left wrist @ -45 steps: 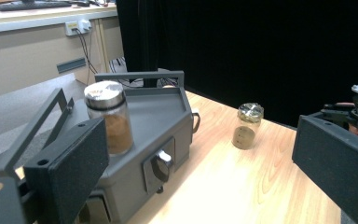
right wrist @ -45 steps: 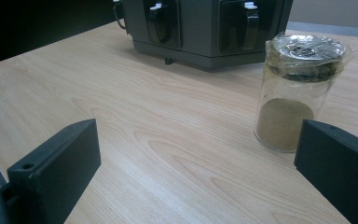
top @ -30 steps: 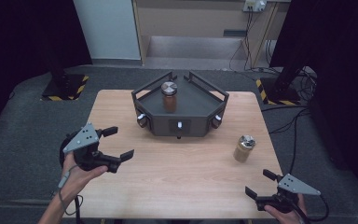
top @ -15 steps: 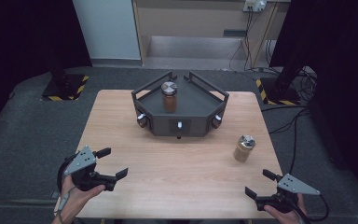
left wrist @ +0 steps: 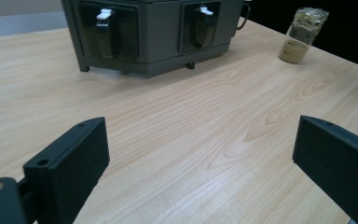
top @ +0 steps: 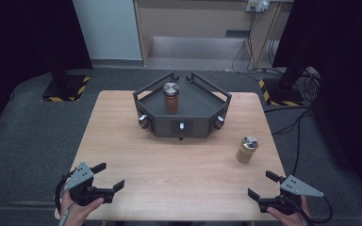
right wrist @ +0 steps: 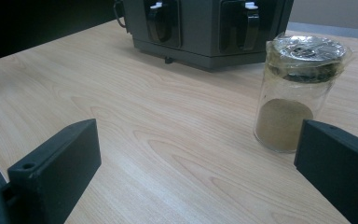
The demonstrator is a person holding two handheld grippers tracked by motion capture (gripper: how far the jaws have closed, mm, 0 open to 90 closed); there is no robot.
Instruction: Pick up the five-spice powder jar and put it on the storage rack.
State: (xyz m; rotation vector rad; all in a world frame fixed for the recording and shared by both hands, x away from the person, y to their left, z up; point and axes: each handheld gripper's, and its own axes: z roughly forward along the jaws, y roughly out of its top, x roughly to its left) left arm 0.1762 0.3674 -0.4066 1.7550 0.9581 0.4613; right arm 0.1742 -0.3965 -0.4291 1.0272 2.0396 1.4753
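Since a second ago, the left claw point(top: 107, 176) has drawn back toward the near left corner of the surface point(top: 179, 165) and now sits low there, held in a hand point(top: 78, 209), jaws spread wide with nothing between them. At the near right corner the right claw point(top: 264, 186) has kept its place, jaws likewise apart and empty. A dark grey angular fixture point(top: 181, 106) stands at the middle of the far edge, with a capped jar point(top: 171, 96) of brown contents upright on its top deck. Its front faces carry black latches with white tips point(left wrist: 103, 15). A second jar point(top: 247, 149), glass, part full of tan powder and wrapped over the lid with clear film, stands upright toward the right edge, well apart from the fixture. In the right gripper view this jar point(right wrist: 296, 91) stands just ahead of the right-hand jaw, not touching it
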